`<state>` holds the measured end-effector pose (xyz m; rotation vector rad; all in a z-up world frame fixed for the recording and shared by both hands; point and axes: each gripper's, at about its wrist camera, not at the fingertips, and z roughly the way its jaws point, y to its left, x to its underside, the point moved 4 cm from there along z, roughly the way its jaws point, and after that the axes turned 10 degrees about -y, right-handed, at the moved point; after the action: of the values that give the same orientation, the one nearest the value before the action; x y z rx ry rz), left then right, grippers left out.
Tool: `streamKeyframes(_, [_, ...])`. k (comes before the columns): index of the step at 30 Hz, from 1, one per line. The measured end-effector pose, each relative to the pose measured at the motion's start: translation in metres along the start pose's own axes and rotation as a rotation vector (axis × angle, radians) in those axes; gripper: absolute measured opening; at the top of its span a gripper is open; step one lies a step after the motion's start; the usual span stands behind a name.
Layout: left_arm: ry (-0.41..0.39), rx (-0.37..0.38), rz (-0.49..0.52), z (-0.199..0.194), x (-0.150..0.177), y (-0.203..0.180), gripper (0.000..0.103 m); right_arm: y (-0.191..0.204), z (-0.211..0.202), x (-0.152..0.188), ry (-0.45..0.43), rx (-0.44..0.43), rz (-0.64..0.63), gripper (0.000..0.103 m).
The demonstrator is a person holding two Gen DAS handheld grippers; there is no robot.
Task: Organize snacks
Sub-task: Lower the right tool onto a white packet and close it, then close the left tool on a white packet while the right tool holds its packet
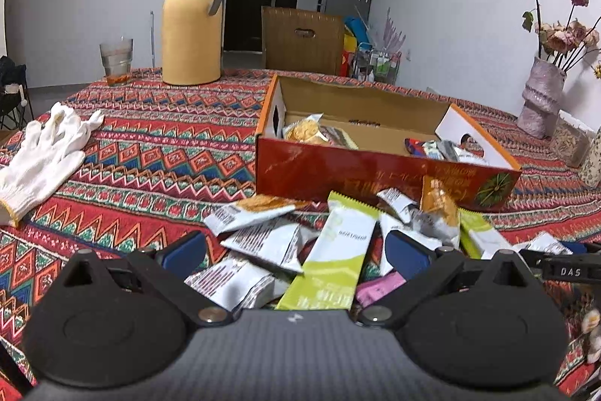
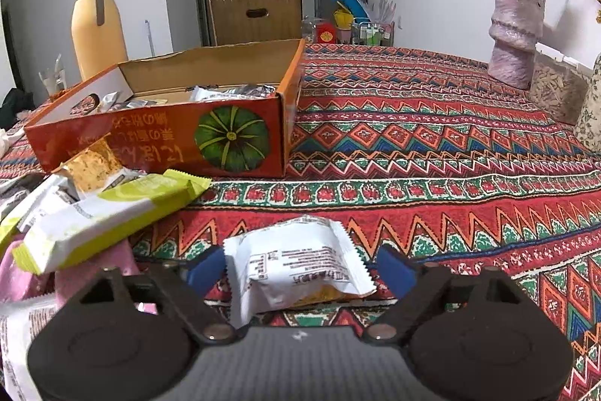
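Straddling a white packet, the right gripper stands open, pads beside its ends, not clearly pressing. Closing squarely on the packet's middle should stop it slipping on the cloth. The left gripper, also open, hangs over the snack pile, holding nothing. Beyond sits one box with about four snacks inside; roughly ten lie loose.
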<state>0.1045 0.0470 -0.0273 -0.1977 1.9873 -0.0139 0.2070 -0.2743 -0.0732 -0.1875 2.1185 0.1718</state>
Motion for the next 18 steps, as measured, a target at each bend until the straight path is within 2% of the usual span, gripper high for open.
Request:
streamKeyframes(1, [0.005,-0.003,0.003,0.001,0.001,0.001,0.103,0.001,-0.001,0.000,-0.003,-0.001,-0.003,0.072])
streamKeyframes(3, [0.015,-0.006,0.007,0.002,0.005,0.002,0.103,0.001,-0.003,0.001,-0.006,-0.004,-0.008,0.068])
streamKeyframes(4, [0.020,-0.007,0.007,0.003,0.006,0.003,0.103,0.001,-0.004,0.001,-0.011,-0.005,-0.006,0.062])
streamKeyframes(6, [0.030,-0.009,0.006,0.005,0.009,0.005,0.103,0.000,-0.007,0.001,-0.017,-0.009,0.004,0.060])
streamKeyframes(7, [0.036,-0.009,0.005,0.005,0.010,0.006,0.103,0.000,-0.009,0.001,-0.025,-0.013,0.010,0.055])
streamKeyframes(9, [0.047,-0.007,0.003,0.006,0.013,0.007,0.103,0.000,-0.011,0.001,-0.035,-0.013,0.016,0.052])
streamKeyframes(12, [0.055,-0.005,0.014,0.008,0.015,0.008,0.103,0.002,-0.017,0.001,-0.064,-0.011,0.027,0.048])
streamKeyframes(18, [0.066,-0.024,0.031,0.010,0.017,0.018,0.103,0.006,-0.031,-0.001,-0.126,-0.007,0.045,0.048])
